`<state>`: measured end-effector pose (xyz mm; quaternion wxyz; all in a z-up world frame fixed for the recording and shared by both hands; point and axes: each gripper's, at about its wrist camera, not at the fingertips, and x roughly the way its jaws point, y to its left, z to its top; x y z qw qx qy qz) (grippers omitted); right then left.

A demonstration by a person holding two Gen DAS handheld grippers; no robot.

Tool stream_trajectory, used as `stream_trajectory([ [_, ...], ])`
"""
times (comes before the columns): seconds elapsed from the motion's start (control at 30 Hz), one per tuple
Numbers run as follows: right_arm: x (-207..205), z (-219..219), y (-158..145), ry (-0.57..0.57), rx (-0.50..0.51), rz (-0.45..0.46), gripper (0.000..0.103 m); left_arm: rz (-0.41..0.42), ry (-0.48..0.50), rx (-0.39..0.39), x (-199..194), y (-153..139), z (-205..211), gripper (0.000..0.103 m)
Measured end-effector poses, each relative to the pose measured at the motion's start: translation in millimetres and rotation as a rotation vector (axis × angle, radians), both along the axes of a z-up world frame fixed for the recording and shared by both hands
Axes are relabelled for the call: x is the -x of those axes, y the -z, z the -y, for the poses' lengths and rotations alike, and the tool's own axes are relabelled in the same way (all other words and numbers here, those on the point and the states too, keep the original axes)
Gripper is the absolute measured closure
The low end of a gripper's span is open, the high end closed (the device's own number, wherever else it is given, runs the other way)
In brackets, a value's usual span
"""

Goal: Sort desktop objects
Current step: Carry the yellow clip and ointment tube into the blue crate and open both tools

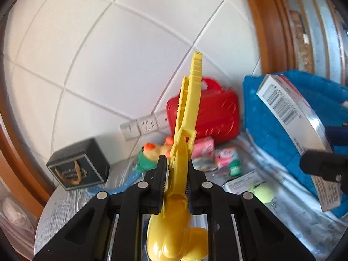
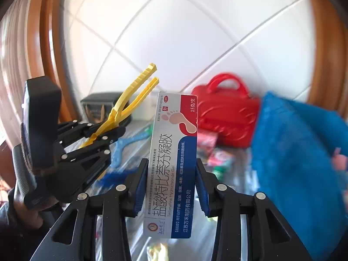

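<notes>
My left gripper [image 1: 175, 169] is shut on yellow plastic toy tongs [image 1: 189, 113], whose two prongs point up and away above the table. The same left gripper [image 2: 113, 134] and yellow tongs [image 2: 134, 95] show at the left of the right wrist view. My right gripper [image 2: 171, 180] is shut on a silver, red and blue medicine box [image 2: 171, 152] with a footprint picture, held upright. That medicine box [image 1: 291, 117] also appears at the right of the left wrist view, beside a finger [image 1: 322, 165] of the right gripper.
A red toy case [image 1: 217, 115] stands against the tiled wall with a blue fabric bag [image 1: 267, 117] to its right. A dark box [image 1: 80, 165], blue plastic tongs [image 2: 128, 143], a duck toy [image 1: 152, 154], pink packets [image 1: 204, 150], a green bottle [image 1: 236, 168] and a yellow-green ball [image 1: 264, 192] lie on the table.
</notes>
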<state>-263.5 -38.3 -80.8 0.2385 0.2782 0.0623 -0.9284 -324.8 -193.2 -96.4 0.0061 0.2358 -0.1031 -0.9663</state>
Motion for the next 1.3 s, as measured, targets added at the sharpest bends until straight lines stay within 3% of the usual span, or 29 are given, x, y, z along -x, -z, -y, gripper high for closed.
stream_trajectory([
  [0.23, -68.3, -73.6, -58.6, 0.137, 0.005, -0.109, 0.063, -0.081, 0.169, -0.004, -31.6, -50.0, -74.1, 0.087],
  [0.47, -81.3, -173.1, -95.9, 0.265, -0.003, -0.150, 0.063, -0.131, 0.315, 0.009, -39.3, -85.9, -186.0, 0.087],
  [0.7, -33.1, -293.1, -112.4, 0.371, -0.013, -0.097, 0.063, -0.121, 0.381, 0.043, -12.5, -112.6, -306.1, 0.087],
  [0.87, 12.0, -354.2, -120.6, 0.407, 0.041, -0.041, 0.062, -0.097, 0.375, 0.106, 14.3, -128.0, -357.3, 0.085],
  [0.9, 23.7, -364.8, -120.0, 0.422, 0.053, -0.017, 0.062, -0.102, 0.368, 0.124, 18.8, -131.3, -366.0, 0.080],
  [0.93, 33.1, -374.7, -119.4, 0.428, 0.073, -0.001, 0.053, -0.110, 0.343, 0.151, 23.8, -134.8, -375.0, 0.073],
  [0.97, 37.4, -384.2, -118.8, 0.438, 0.089, -0.002, 0.033, -0.110, 0.324, 0.179, 27.4, -137.1, -381.7, 0.048],
  [1.0, 41.0, -393.0, -119.0, 0.446, 0.099, -0.011, 0.025, -0.124, 0.310, 0.201, 28.3, -138.6, -383.2, 0.022],
  [1.03, 43.6, -399.2, -119.4, 0.446, 0.105, -0.019, 0.023, -0.155, 0.291, 0.222, 27.1, -139.4, -386.3, 0.014],
  [1.1, 40.9, -406.5, -119.6, 0.435, 0.130, -0.024, 0.023, -0.192, 0.255, 0.231, 24.1, -142.1, -387.1, 0.008],
  [1.3, 34.6, -410.8, -123.7, 0.412, 0.147, -0.065, 0.017, -0.167, 0.214, 0.213, 27.7, -139.9, -381.3, 0.008],
])
